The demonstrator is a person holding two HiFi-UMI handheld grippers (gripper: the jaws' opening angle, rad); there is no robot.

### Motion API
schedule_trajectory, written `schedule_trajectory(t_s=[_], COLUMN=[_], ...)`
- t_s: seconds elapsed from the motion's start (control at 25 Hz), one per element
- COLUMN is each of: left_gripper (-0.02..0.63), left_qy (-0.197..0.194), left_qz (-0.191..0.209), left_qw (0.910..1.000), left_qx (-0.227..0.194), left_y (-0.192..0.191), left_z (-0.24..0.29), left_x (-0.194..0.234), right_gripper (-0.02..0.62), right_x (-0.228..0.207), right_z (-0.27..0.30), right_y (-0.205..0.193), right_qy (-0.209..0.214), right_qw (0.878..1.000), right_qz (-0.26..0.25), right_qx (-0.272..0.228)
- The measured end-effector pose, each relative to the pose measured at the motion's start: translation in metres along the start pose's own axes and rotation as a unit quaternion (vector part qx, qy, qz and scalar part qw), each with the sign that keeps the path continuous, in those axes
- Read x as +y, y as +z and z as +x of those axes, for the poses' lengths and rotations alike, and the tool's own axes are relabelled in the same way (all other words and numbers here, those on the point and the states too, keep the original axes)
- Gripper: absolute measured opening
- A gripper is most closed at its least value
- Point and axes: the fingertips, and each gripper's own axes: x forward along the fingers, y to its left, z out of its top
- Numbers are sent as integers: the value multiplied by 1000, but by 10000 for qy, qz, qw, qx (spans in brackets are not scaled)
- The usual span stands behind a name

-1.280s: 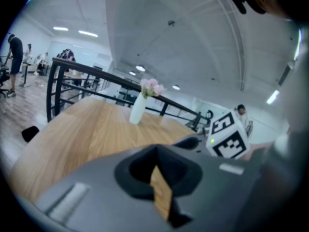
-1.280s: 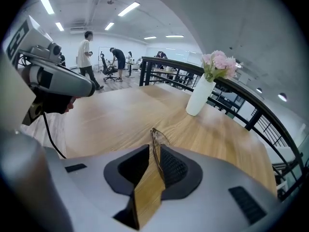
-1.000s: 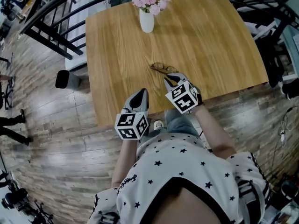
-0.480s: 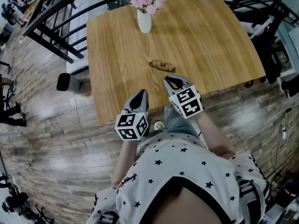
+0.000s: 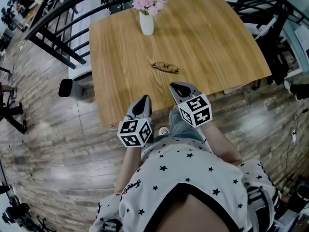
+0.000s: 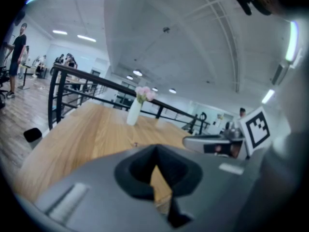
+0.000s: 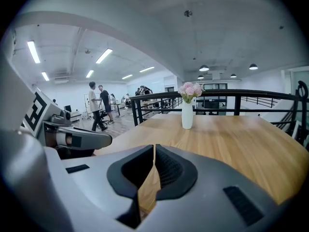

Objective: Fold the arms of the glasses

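The thin-framed glasses (image 5: 165, 67) lie on the wooden table (image 5: 217, 42), a little nearer than its middle, and nothing touches them. My right gripper (image 5: 174, 85) hovers at the table's near edge, a short way from the glasses, its jaws shut and empty. My left gripper (image 5: 144, 97) is further left by the same edge, also shut and empty. In the left gripper view the shut jaws (image 6: 155, 151) point across the table, and the glasses are only a tiny speck (image 6: 135, 143). The right gripper view shows its jaws (image 7: 154, 148) meeting in a thin slit, with the glasses hidden.
A white vase of pink flowers (image 5: 146, 23) stands at the table's far edge. Black railings (image 5: 53, 37) run along the left and back. A black object (image 5: 65, 87) sits on the wooden floor to the left. People stand far off in the room (image 7: 99, 105).
Both grippers have drawn back toward me from the glasses. The right one, which was close beside the glasses, has lifted away and rolled. The glasses have not moved.
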Motion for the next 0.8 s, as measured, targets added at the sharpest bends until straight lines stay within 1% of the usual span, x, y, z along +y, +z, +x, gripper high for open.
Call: schedule_trajectory(t_s=[0.4,0.64,0.8], left_gripper=[6,6,6], left_qy=[-30,-56,-62], left_qz=[-58,-65,-77], left_qw=[10000,9999,9999], left_qx=[-33,-53,-63], left_y=[-6,-7,-6], left_z=[-11,-12,-14], left_x=[-4,-6,-7], right_gripper=[24,17,17], right_x=[11,13,15], right_z=[-15,-21,-23], right_y=[2,4,8], right_qy=[86,31,45], right_qw=[9995,9995,9992], right_qz=[197,131,175], right_qx=[-233,-292,-361])
